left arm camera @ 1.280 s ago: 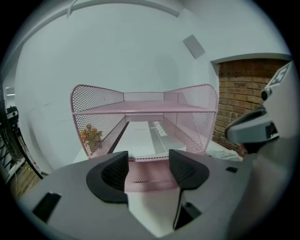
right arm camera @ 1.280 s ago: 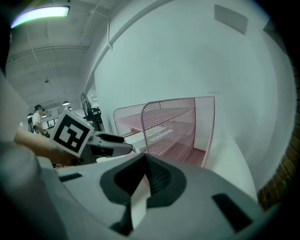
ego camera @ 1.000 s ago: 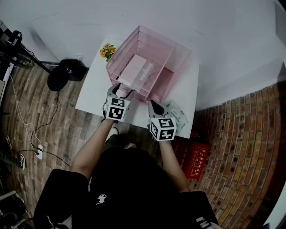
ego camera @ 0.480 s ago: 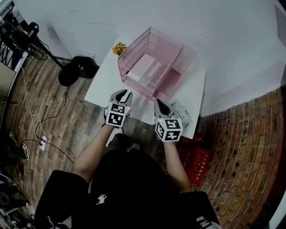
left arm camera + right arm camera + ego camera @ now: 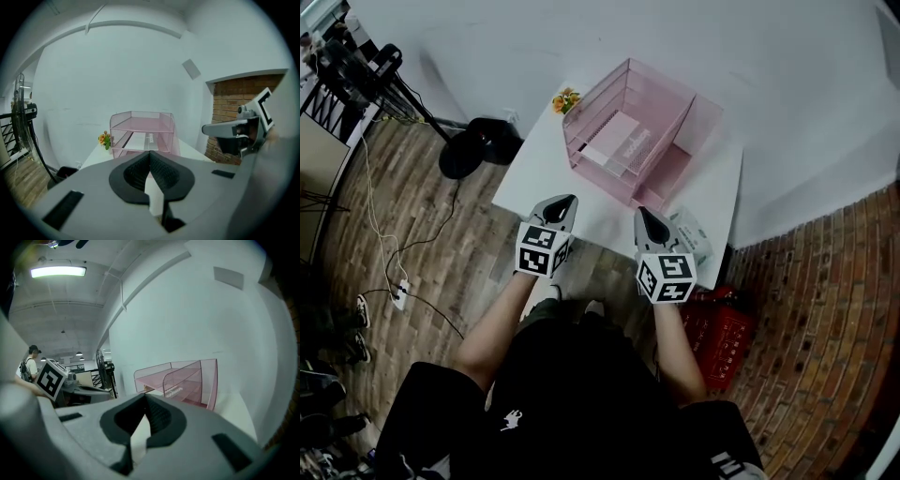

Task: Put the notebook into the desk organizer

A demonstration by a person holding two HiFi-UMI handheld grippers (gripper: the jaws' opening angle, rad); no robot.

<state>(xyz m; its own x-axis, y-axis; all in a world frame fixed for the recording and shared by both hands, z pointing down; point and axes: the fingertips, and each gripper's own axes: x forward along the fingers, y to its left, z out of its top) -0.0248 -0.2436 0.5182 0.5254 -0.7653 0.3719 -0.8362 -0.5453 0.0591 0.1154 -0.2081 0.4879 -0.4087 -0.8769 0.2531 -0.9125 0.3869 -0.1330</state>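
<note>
Wood-patterned flooring (image 5: 412, 234) and a plain white wall (image 5: 769, 56) surround a small white desk (image 5: 530, 183) that lies ahead of both grippers. On the desk's far part, ahead of the grippers and well apart from them, stands the pink mesh desk organizer (image 5: 680, 117), seen straight on from the left gripper view (image 5: 161, 123) and off to the right from the right gripper view (image 5: 192, 376). A red crate (image 5: 722, 333) sits on the floor, to the right of the right gripper and behind it. The pale notebook (image 5: 614, 141) lies flat inside the organizer's tray section, on a lower shelf, ahead of the left gripper (image 5: 564, 202). That gripper hovers over the desk's near edge with its jaws pressed together at the tips and nothing between them (image 5: 150, 152). The right gripper (image 5: 645, 217) is level beside it, likewise closed and empty (image 5: 144, 395). A white packet (image 5: 694, 239) rests just right of the right gripper. Small orange flowers (image 5: 567, 99) stand beyond the left gripper, beside the organizer's left corner.
</note>
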